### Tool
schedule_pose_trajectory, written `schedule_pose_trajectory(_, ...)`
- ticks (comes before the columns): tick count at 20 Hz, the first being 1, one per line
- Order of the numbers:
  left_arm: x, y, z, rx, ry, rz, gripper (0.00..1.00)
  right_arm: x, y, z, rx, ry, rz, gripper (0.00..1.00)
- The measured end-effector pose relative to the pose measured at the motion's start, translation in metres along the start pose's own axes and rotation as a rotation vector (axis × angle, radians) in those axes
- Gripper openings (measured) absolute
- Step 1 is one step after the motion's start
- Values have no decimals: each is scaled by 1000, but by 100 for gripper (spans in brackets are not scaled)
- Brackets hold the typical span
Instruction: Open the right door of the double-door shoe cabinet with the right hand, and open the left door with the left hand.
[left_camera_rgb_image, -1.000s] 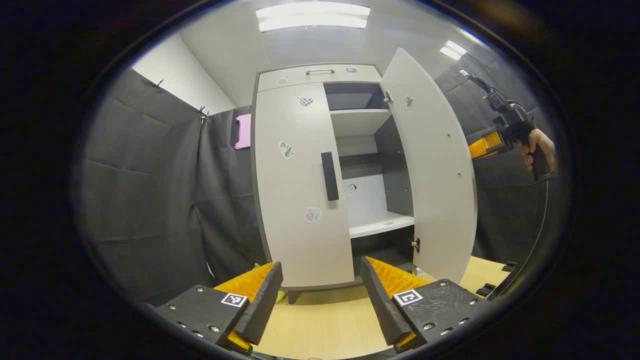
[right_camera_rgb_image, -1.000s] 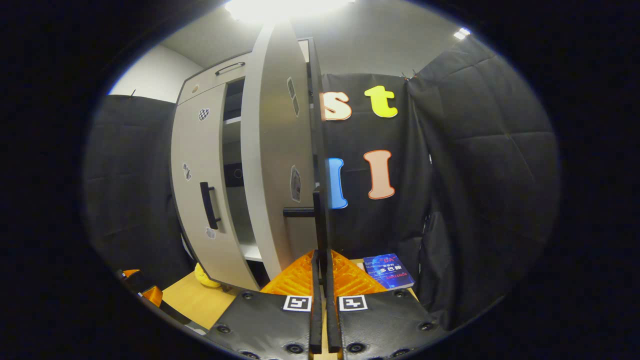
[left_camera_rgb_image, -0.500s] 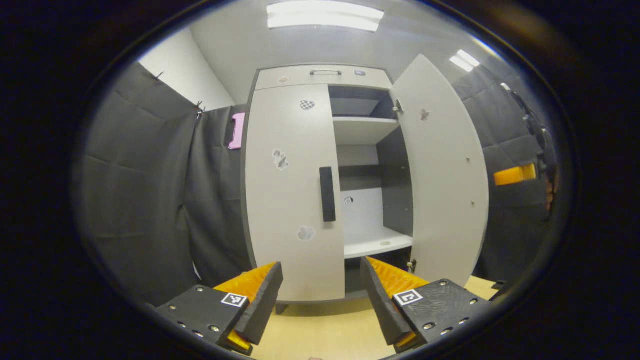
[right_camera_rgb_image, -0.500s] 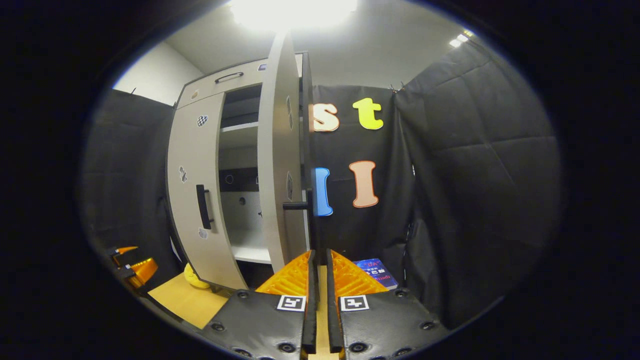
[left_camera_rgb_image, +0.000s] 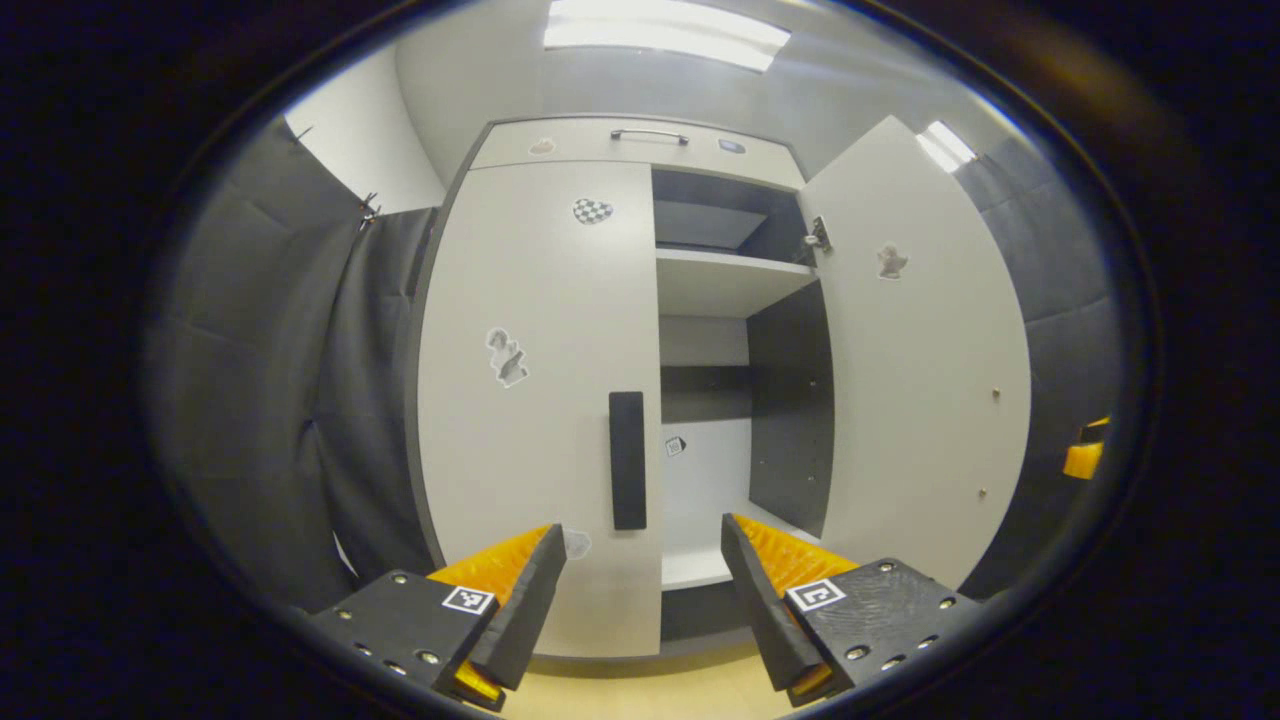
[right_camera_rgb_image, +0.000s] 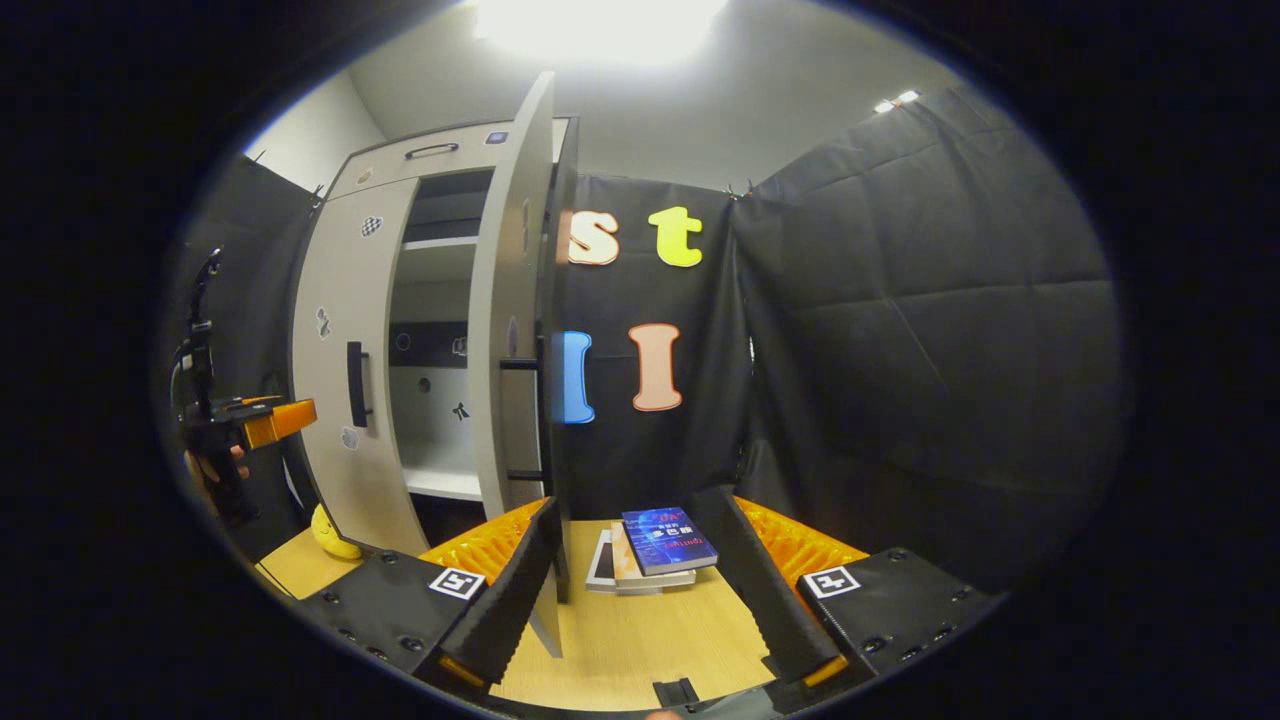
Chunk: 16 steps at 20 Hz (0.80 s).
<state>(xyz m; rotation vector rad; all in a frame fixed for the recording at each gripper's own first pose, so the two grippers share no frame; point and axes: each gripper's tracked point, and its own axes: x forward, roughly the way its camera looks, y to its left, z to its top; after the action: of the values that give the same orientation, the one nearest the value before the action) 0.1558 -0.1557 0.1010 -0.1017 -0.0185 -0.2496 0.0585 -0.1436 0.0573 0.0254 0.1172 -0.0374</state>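
The pale grey shoe cabinet (left_camera_rgb_image: 640, 135) stands close ahead in the left gripper view. Its left door (left_camera_rgb_image: 530, 380) is closed, with a black vertical handle (left_camera_rgb_image: 627, 460) just above and between my open left gripper (left_camera_rgb_image: 640, 560); nothing is touched. The right door (left_camera_rgb_image: 920, 350) is swung wide, baring white shelves (left_camera_rgb_image: 725, 280). In the right gripper view that door (right_camera_rgb_image: 510, 300) is edge-on, its black handle (right_camera_rgb_image: 540, 410) beyond my open right gripper (right_camera_rgb_image: 625, 530), whose jaws hold nothing. The door's lower edge runs beside the left finger. The left gripper (right_camera_rgb_image: 270, 420) and a hand (right_camera_rgb_image: 215, 470) face the left door (right_camera_rgb_image: 340, 330).
A stack of books (right_camera_rgb_image: 660, 540) lies on the wooden table (right_camera_rgb_image: 640, 640) behind the open door. A yellow object (right_camera_rgb_image: 335, 535) sits at the cabinet's foot. Black quilted cloth walls close in on both sides. The right gripper (left_camera_rgb_image: 1085, 455) peeks past the open door.
My right gripper has opened, let go of the right door's handle and drawn back. My left gripper has come nearer to the left door's handle, staying open.
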Motion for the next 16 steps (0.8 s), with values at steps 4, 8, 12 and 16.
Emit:
schedule_pose_trajectory(4,46,7,7,-6,-2,9,91,-11,-25,-15,46,26,-55,99)
schedule_pose_trajectory(8,90,10,-3,-12,42,24,91,-21,-44,-26,58,47,-103,99)
schedule_pose_trajectory(12,113,14,-7,16,47,51,91,-28,-57,-38,60,72,-135,99)
schedule_pose_trajectory(16,130,19,-11,-13,66,75,89,-34,-66,-45,69,88,-151,95)
